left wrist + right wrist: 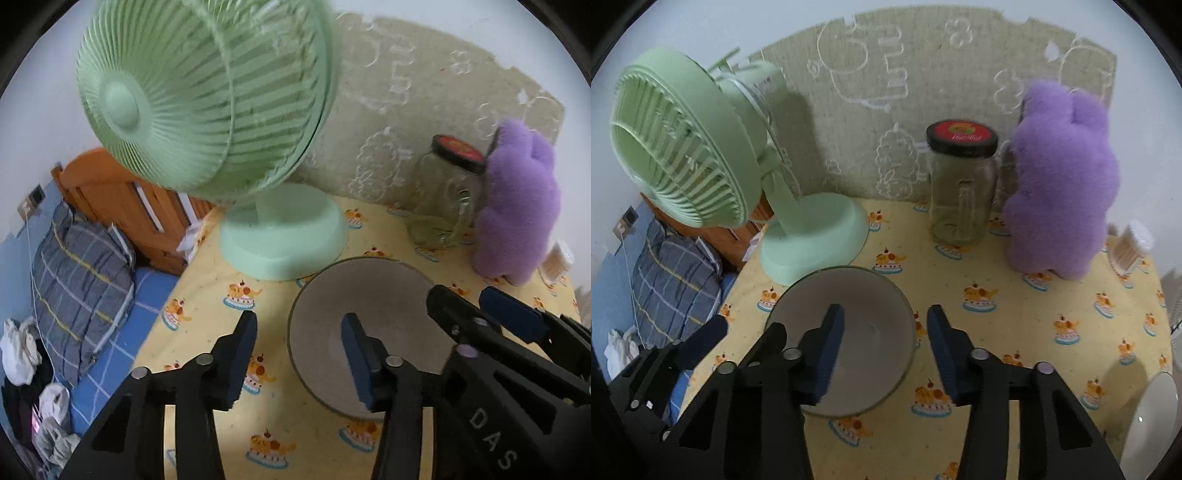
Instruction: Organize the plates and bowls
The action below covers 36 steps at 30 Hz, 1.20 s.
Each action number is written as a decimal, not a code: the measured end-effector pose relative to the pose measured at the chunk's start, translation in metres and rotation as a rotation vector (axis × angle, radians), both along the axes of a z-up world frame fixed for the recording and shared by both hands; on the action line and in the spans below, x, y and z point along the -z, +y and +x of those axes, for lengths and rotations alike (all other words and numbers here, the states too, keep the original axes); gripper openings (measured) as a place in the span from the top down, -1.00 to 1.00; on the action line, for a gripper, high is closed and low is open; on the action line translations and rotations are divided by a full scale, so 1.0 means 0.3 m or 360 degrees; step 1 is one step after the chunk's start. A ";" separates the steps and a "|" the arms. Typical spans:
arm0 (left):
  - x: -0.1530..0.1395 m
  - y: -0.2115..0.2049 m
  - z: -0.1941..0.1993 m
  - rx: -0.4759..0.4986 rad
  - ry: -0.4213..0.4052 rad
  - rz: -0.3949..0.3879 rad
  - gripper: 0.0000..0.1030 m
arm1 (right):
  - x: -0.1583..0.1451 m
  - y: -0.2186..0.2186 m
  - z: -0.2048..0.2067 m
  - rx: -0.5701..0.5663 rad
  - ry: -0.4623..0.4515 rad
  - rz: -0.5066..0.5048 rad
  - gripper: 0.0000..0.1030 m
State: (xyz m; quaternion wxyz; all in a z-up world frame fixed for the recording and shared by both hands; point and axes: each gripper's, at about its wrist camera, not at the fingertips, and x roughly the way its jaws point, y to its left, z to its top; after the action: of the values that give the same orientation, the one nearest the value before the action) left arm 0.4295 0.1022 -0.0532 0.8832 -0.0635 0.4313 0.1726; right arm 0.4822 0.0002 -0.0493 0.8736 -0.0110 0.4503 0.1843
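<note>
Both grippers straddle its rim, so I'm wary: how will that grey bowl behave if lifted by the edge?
The grey bowl looks rigid with a smooth, glossy surface, so it may slip between the pads. Its thin rim suggests glass or ceramic, probably breakable. With the right gripper and left gripper on opposite edges, it should stay level.

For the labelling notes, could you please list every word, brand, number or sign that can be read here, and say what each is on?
"DAS": white letters on the black body of the right hand-held gripper, seen in the left wrist view.
Lid of the glass jar: a red label with printing, too blurred to read.
Back of the green fan: a small line of print, too small to read.
Backdrop board: white doodles only, no readable words.
</note>
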 end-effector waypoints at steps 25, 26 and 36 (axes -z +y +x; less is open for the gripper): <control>0.128 0.018 0.106 0.0057 0.0105 -0.0022 0.39 | 0.167 0.036 0.122 0.0044 0.0144 -0.0025 0.53; 0.127 0.018 0.105 0.0055 0.0114 -0.0025 0.39 | 0.165 0.038 0.117 0.0044 0.0135 -0.0037 0.53; 0.123 -0.008 0.043 0.0040 0.0187 -0.0066 0.39 | 0.149 -0.003 0.051 0.0056 0.0210 -0.0029 0.53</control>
State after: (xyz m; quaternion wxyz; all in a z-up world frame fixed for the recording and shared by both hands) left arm 0.4424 0.0998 -0.0901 0.8569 -0.0663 0.4868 0.1558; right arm 0.4973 -0.0007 -0.0940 0.8450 0.0011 0.5087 0.1650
